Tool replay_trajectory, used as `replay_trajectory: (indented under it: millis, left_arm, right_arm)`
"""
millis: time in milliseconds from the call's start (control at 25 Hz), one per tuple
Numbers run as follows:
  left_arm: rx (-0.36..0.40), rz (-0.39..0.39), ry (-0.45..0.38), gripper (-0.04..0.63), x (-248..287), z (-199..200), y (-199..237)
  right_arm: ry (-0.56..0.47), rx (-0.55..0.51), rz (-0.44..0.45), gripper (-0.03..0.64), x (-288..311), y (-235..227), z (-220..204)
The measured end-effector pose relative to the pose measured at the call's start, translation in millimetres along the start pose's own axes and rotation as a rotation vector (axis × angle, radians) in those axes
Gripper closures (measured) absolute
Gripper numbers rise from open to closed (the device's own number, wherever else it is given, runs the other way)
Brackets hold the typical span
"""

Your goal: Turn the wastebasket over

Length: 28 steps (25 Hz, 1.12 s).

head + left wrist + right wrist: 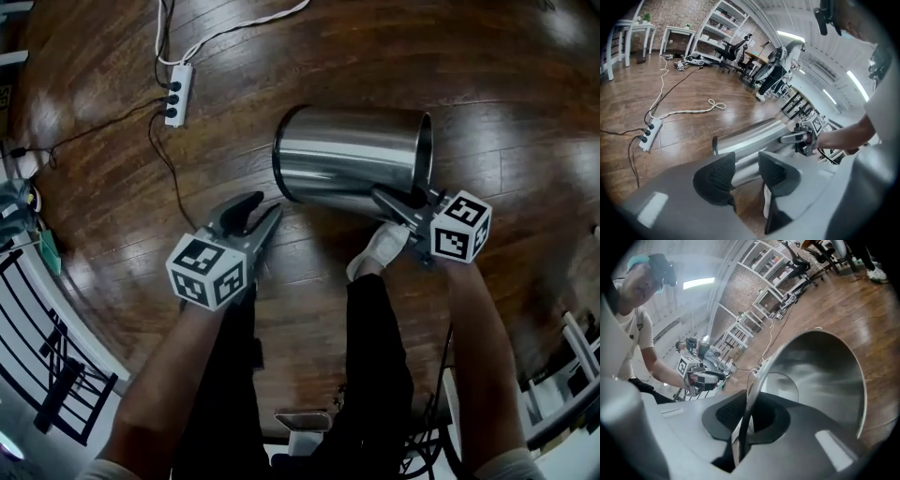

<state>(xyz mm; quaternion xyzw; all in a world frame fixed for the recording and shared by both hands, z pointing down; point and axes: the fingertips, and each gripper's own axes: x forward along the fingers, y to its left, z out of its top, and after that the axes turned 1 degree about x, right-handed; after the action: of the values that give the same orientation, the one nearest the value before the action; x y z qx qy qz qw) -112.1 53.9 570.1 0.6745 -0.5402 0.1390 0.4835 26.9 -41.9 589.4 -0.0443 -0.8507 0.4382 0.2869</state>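
Observation:
The steel wastebasket (352, 159) is tipped on its side just above the wooden floor, base to the left and open mouth to the right. My right gripper (412, 202) is shut on the mouth's rim (754, 385), one jaw inside and one outside the wall. In the right gripper view I look into the bare interior (820, 376). My left gripper (253, 217) hangs open with nothing between its jaws, just below-left of the basket's base end and apart from it. The left gripper view shows the basket (750, 140) lying across just past the open pads (715, 178).
A white power strip (175, 94) with cables lies on the floor at the upper left. The person's white shoe (380, 248) stands just under the basket. A black rack (47, 375) is at the left edge. Shelves and chairs (731, 47) stand far off.

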Motion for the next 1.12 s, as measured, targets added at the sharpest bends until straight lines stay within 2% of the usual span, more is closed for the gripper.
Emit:
replay_trajectory:
  millis: [360, 600, 800, 920, 1120]
  left_arm:
    - [-0.026, -0.025, 0.023, 0.442, 59.9, -9.5, -11.0]
    - [-0.04, -0.028, 0.042, 0.437, 99.2, -12.9, -4.8]
    - [-0.084, -0.12, 0.011, 0.428, 119.9, -12.5, -19.3]
    - [-0.065, -0.139, 0.021, 0.422, 126.2, -15.7, -26.8]
    - [-0.048, -0.155, 0.025, 0.42, 134.4, -12.8, -26.5]
  right_arm:
    - [-0.12, 0.127, 0.094, 0.584, -59.2, -64.4, 5.1]
    - [-0.185, 0.187, 0.085, 0.563, -87.1, -107.3, -4.4]
    - [-0.239, 0.25, 0.117, 0.559, -95.9, -122.7, -11.9]
    - [-0.263, 0.288, 0.127, 0.546, -101.8, -132.5, -18.8]
    - [-0.267, 0.289, 0.142, 0.548, -100.1, -132.4, -18.5]
